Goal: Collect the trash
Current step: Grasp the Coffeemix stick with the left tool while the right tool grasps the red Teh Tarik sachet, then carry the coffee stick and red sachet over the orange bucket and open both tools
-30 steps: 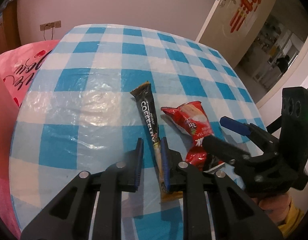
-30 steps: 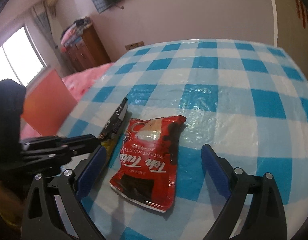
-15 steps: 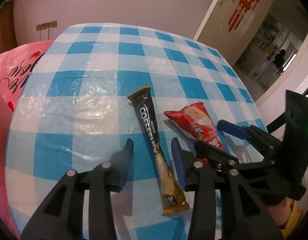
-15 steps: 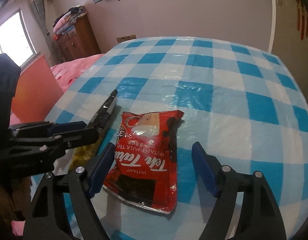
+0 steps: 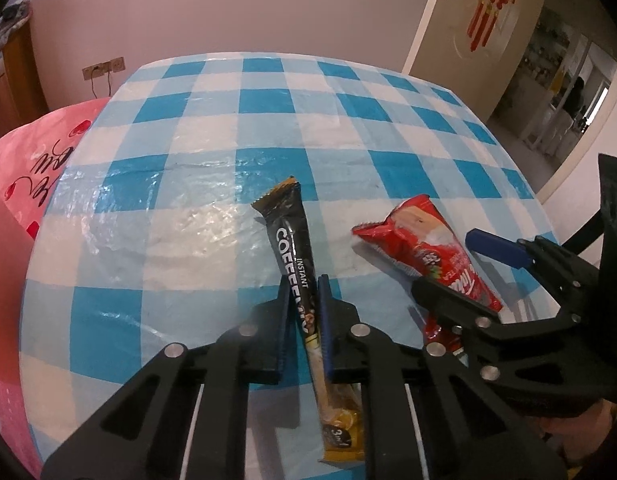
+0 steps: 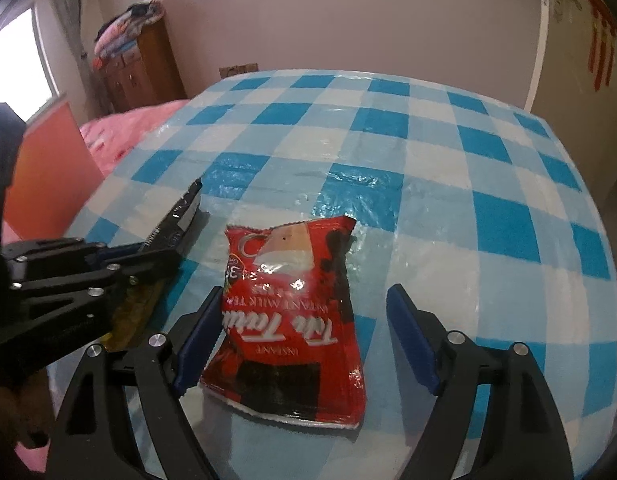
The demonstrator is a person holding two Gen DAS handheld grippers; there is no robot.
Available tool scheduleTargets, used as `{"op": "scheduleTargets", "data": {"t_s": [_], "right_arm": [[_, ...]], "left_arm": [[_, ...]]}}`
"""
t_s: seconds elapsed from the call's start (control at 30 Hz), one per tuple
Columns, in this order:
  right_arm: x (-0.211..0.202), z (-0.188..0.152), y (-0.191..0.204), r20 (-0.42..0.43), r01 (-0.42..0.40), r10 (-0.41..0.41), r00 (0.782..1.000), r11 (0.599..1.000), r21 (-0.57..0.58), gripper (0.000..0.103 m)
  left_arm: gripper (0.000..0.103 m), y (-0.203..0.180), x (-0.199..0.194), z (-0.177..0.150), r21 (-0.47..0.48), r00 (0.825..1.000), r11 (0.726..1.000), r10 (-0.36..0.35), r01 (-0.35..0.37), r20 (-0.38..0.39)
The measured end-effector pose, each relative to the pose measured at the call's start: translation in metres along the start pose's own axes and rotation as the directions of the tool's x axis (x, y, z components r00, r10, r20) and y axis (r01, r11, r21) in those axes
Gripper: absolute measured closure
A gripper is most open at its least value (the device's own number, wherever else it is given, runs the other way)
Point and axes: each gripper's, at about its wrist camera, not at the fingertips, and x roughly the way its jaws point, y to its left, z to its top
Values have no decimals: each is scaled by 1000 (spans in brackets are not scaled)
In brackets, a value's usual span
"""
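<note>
A long black and gold instant coffee sachet (image 5: 292,232) lies on the blue-and-white checked tablecloth (image 5: 188,160). My left gripper (image 5: 304,280) is shut on the sachet's middle, both blue pads pressing its sides. To its right lies a red instant milk tea packet (image 5: 420,236). My right gripper (image 6: 304,292) straddles that packet (image 6: 292,280), its jaws opening slightly. The left pad sits at the packet's edge and the right pad stands well clear of it. The left gripper (image 6: 176,252) on the sachet (image 6: 184,212) also shows in the right wrist view.
The table's rounded edge runs close on the left and right. Pink bedding (image 5: 20,168) and an orange board (image 6: 48,152) lie beyond the left edge. A wooden cabinet (image 6: 136,68) stands by the back wall, a white door (image 5: 468,20) at the right.
My left jaws opened around the coffee sachet, then closed onto its middle. The right jaws narrowed somewhat around the red packet, which has not moved.
</note>
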Motion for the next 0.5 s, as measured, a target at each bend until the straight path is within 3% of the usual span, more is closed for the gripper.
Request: {"op": "scheduleTargets", "data": {"t_s": [0.13,0.23,0.5], "right_arm": [[2,0,10,3,23,-23,1000,998,-58,42],[2,-2,18,7,51,-51,999,994,-97,50],[-6,-4,17,27,41,-39,999,997,-67,59]], "left_arm": [[90,2,-4,-3,-13,1000,1000,-19,19,10],[90,7,-11,-5,-28,999,999,-39,39,27],[90,20,-37,-9,-52,996,997,-44,48,80]]}}
